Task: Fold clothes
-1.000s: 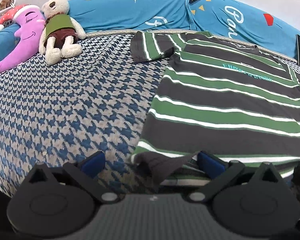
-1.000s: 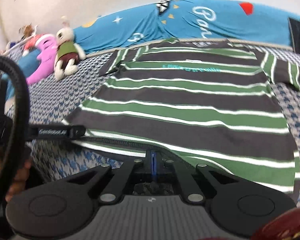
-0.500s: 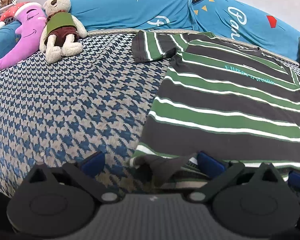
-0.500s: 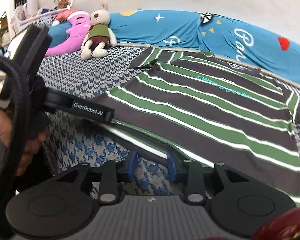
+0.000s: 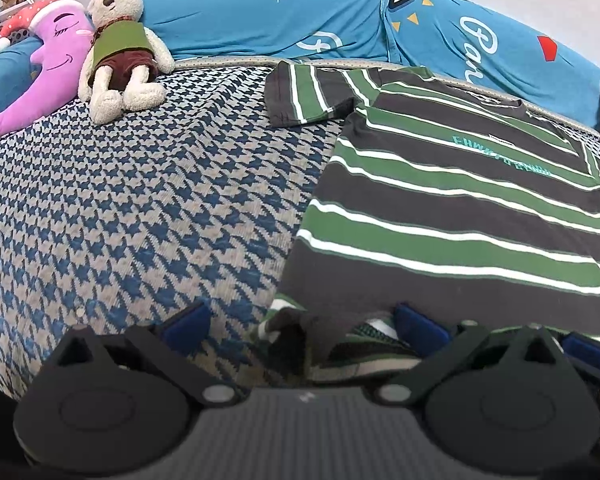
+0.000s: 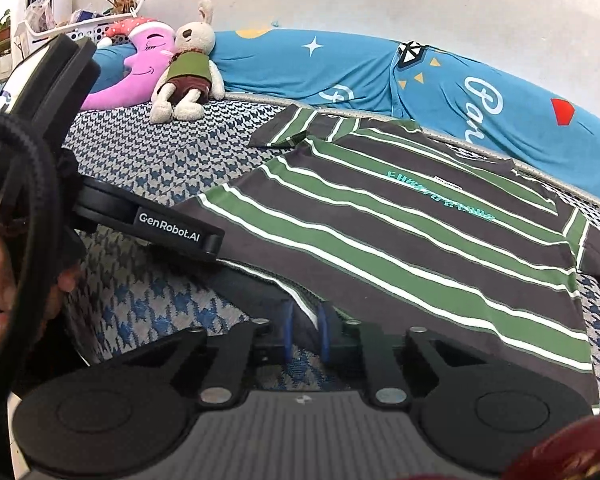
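The left gripper (image 5: pixel 300 322) stands wide apart around the crumpled hem corner of the striped T-shirt (image 5: pixel 440 208). The right gripper (image 6: pixel 306 332) is nearly closed, with the hem between its pads. The shirt lies spread on the houndstooth bedspread (image 5: pixel 140 200); a plush rabbit (image 5: pixel 120 40) sits beyond.

One striped T-shirt (image 5: pixel 452 216), one plush rabbit (image 5: pixel 120 44), one purple moon pillow (image 5: pixel 40 80), two claws
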Tool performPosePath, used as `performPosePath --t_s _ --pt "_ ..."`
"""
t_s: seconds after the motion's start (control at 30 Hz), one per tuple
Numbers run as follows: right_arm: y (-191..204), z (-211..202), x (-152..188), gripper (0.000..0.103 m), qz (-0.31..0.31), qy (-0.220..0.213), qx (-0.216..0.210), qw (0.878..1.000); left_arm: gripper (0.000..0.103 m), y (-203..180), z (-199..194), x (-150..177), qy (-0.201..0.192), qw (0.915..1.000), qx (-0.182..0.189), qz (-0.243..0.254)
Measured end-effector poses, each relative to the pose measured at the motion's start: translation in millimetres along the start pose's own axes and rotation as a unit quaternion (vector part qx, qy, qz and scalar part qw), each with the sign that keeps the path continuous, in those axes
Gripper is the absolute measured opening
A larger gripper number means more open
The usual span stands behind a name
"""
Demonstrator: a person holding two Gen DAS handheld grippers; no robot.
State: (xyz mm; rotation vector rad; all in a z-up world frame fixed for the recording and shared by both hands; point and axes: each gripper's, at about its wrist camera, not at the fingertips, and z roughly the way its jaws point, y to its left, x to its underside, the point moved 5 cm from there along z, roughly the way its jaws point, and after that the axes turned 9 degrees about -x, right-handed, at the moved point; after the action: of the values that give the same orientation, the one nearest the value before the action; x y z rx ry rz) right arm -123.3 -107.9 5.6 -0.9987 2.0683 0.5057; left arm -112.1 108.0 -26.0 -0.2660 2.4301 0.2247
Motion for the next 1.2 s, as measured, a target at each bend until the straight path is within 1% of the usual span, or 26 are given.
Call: performPosePath --t_s 0.13,0.23,0.37,0.47,0.63,0.77,0.9,1.1,1.17,1.2 --pt "-1.4 -5.1 -0.1 0.007 0.006 -0.004 -0.010 1.000 0.103 1.9 -0.5 0.2 0.001 1.0000 -0.001 -0.004" --pt "-0.8 -9.4 0.5 0.006 0.010 -0.005 -0.024 1.000 0.103 4.1 -0.9 0.5 0.002 1.0000 -0.003 -0.007" --pt "-0.6 -16.9 3.1 0.003 0.021 -0.003 -0.053 0.998 0.103 10.4 -1.5 1.2 0.005 0.9998 -0.007 -0.016" --pt "1.2 -24.7 6.0 0.004 0.027 -0.002 -0.085 0.996 0.103 17.0 -1.8 2.1 0.008 0.9996 -0.013 -0.025" --pt "12.2 -30.1 13.5 0.003 0.004 0.007 -0.114 0.993 0.103 27.4 -3.2 3.9 0.011 0.9992 -0.020 -0.033" --pt "18.9 -29.9 15.9 0.004 -0.019 0.005 -0.112 0.993 0.103 32.3 -3.7 3.8 0.014 0.9989 -0.019 -0.040" --pt "21.5 -25.3 12.6 0.004 -0.032 -0.004 -0.099 0.995 0.103 31.3 -2.3 3.4 0.014 0.9989 -0.024 -0.038" --pt "31.3 -1.5 9.4 0.005 -0.055 0.015 -0.096 0.994 0.103 30.7 0.9 2.0 0.013 0.9987 -0.027 -0.040" --pt "33.1 4.9 8.9 0.010 -0.060 0.019 -0.092 0.994 0.103 31.5 2.4 0.8 0.014 0.9986 -0.027 -0.043" --pt "34.0 6.4 8.2 0.011 -0.062 0.020 -0.093 0.994 0.103 31.7 3.4 -0.1 0.014 0.9986 -0.028 -0.043"
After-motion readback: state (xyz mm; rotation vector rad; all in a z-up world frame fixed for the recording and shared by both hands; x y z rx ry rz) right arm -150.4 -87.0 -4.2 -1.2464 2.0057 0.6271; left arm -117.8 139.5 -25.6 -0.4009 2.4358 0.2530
